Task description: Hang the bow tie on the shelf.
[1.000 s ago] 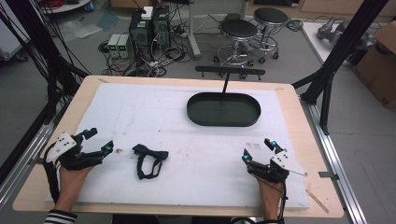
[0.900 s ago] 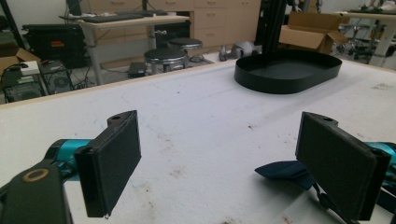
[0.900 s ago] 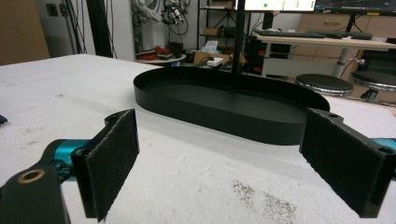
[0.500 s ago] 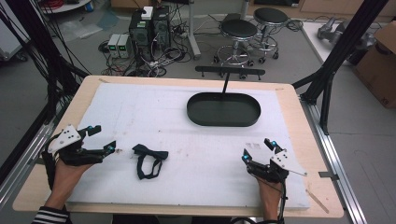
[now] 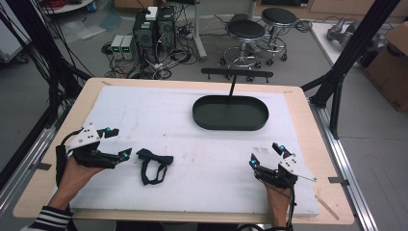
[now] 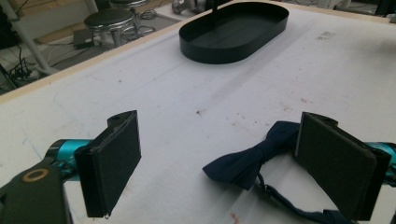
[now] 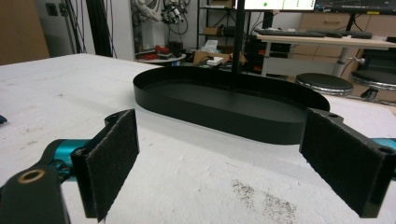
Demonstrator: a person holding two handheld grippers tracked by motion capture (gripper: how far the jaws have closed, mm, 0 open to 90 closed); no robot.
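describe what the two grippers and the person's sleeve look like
Each gripper, left and right, is black with a pale grey three-cornered plate on top and teal accents near the tips. The pads are flat, black and felt-like. A black cable loops from the left one. The left sleeve is black-and-white striped.

Bow tie (image 5: 154, 164) lies left of centre, tray (image 5: 230, 113) behind it

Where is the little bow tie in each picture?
High view: the bow tie lies lower left on the white mat, just beside the left gripper.
Left gripper view: bottom right, by the right-hand jaw.
Right gripper view: not in it.
Shared landmark: the black oval tray.
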